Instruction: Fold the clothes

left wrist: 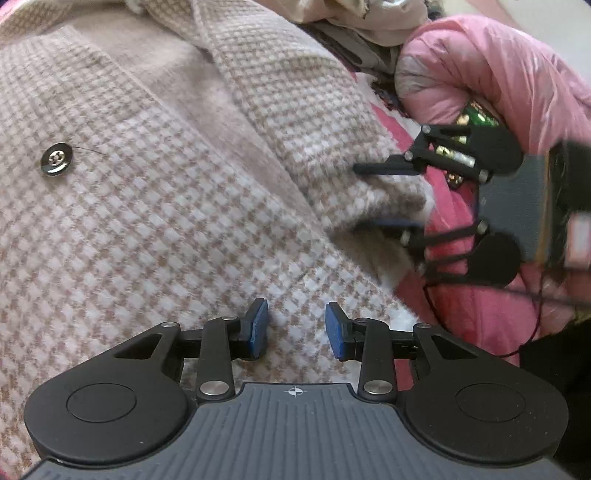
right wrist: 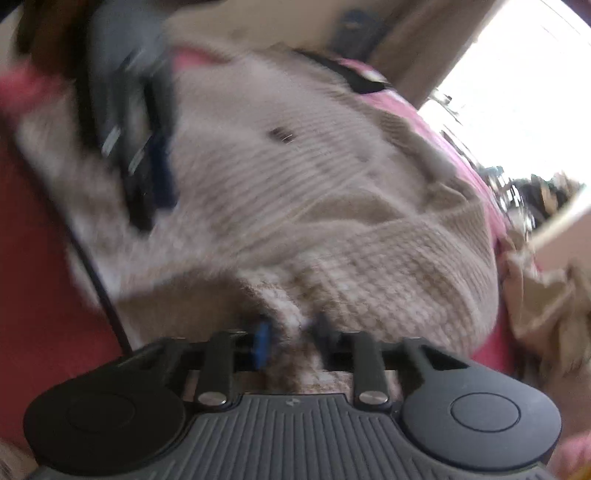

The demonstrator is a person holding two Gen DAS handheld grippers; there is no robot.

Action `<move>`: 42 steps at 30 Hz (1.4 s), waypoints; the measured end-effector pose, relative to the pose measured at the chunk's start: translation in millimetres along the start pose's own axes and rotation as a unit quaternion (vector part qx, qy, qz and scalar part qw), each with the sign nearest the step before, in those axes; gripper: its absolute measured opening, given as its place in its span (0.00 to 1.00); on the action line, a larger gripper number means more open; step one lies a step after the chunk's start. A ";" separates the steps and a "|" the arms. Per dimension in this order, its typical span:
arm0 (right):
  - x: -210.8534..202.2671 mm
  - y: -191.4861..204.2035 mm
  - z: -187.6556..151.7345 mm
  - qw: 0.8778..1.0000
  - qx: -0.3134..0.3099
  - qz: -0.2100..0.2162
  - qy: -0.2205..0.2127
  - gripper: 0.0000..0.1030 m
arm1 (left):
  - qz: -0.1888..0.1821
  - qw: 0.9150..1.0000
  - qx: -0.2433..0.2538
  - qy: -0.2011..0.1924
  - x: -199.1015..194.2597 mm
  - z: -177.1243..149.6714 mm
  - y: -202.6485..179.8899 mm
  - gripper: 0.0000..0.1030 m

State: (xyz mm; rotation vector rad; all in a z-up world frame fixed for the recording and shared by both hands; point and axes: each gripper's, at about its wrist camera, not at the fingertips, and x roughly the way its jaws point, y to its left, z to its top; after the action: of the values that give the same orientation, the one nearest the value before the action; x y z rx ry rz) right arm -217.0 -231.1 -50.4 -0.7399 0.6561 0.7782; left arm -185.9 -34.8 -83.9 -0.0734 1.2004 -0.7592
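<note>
— What lies at the centre?

— A checked beige-and-white knit jacket (left wrist: 155, 206), spread over a pink cover (left wrist: 461, 306) and filling the left and middle of the left wrist view. A dark metal button (left wrist: 56, 159) sits at middle left. One sleeve (left wrist: 332, 122) runs from the upper centre down to the right middle, its cuff at the jacket's right edge.

— And the tools?

— The left tool (left wrist: 296, 329), at lower centre of its own view, hangs over the jacket's body with its blue pads (left wrist: 258, 325) apart and nothing between them; I cannot tell whether they touch the cloth below. The right tool (left wrist: 384, 195), at the right middle of that view, has one finger above the cuff and one below. In the blurred right wrist view, at lower centre, the right tool (right wrist: 291, 334) has knit cloth bunched between its pads: it is clamped on the sleeve.

— Anything round about?

— A pink padded garment (left wrist: 498, 74) bulges at upper right, beside the sleeve. Pale crumpled cloth (left wrist: 369, 18) lies along the top edge. A bright window (right wrist: 535, 74) shows at upper right of the right wrist view.
</note>
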 end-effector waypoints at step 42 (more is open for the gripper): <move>-32.8 -127.2 5.8 0.942 0.328 0.072 -0.015 0.49 | -0.105 0.991 0.061 -0.065 14.3 40.2 -1.7 0.36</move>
State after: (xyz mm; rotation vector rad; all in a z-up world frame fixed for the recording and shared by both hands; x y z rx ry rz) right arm -131.7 -301.9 20.2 -0.0697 0.8862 0.6422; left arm -150.1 -57.5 -79.1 -0.1478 1.0297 -0.9949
